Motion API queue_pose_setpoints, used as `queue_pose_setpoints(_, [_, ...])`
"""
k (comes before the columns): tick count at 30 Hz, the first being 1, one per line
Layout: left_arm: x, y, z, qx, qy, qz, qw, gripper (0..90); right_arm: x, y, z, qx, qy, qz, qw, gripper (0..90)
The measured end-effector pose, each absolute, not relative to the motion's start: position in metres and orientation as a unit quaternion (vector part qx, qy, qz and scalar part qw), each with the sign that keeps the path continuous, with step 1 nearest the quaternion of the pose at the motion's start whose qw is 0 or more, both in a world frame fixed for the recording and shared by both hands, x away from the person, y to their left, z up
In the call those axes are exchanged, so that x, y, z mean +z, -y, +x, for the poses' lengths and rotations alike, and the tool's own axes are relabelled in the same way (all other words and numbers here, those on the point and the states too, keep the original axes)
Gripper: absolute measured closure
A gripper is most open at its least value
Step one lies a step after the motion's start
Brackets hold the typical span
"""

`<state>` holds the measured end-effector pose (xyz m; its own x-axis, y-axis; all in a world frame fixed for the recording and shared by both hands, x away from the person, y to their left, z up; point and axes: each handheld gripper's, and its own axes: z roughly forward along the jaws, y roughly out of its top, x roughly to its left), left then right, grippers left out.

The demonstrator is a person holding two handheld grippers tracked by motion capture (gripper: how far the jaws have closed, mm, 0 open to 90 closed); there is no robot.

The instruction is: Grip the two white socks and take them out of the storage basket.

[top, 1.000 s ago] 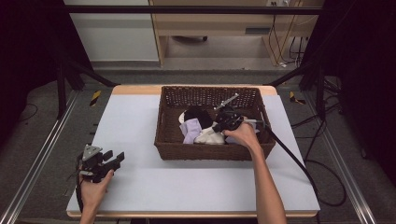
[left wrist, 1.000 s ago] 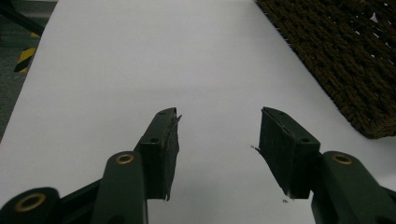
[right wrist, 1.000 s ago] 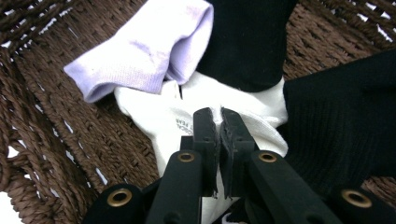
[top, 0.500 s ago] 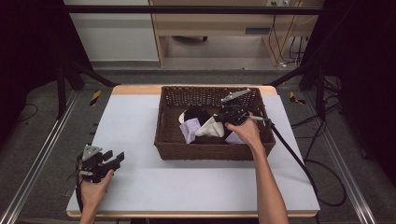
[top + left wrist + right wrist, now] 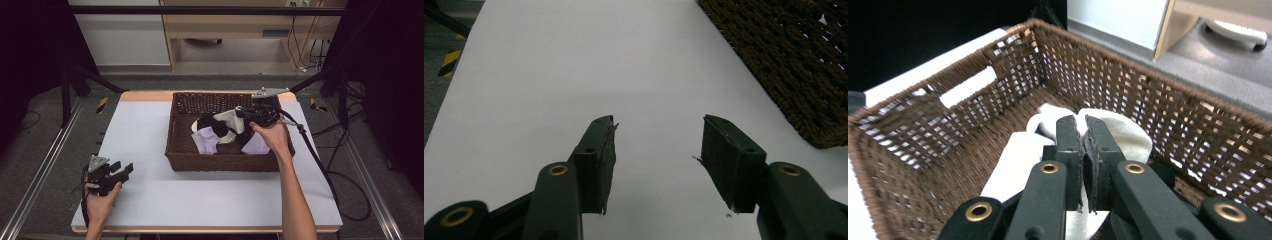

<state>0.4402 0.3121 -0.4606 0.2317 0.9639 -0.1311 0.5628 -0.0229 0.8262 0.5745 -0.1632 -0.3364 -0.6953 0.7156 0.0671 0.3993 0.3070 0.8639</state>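
Observation:
A dark brown wicker basket (image 5: 220, 164) stands on the white table and holds a pile of cloth pieces: a black one (image 5: 210, 125) and two lavender ones (image 5: 206, 140). My right gripper (image 5: 239, 113) hovers over the basket's right half, shut on a white cloth (image 5: 231, 120) that hangs from it above the pile. In the right gripper view the jaws (image 5: 1082, 127) are pressed together on the white cloth (image 5: 1128, 132), with the basket wall (image 5: 1128, 85) behind. My left gripper (image 5: 125, 170) rests at the table's front left, open, with nothing between its fingers (image 5: 658, 145).
The basket's corner (image 5: 819, 100) lies ahead and to the right of the left gripper. A black cable (image 5: 315, 160) trails from the right gripper across the table's right edge. Metal frame rails run along both sides of the table.
My right gripper has risen from the pile in the basket, lifting the white cloth with it. The left gripper has stayed put.

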Motion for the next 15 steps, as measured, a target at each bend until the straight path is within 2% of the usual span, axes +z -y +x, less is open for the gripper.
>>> queue_pose_setpoints(15, [-0.46, -0.311, 0.44, 0.248, -0.568, 0.672, 0.406, 46.4, -0.307, 0.166, 0.54, 0.5, -0.78, 0.322, 0.197, 86.5])
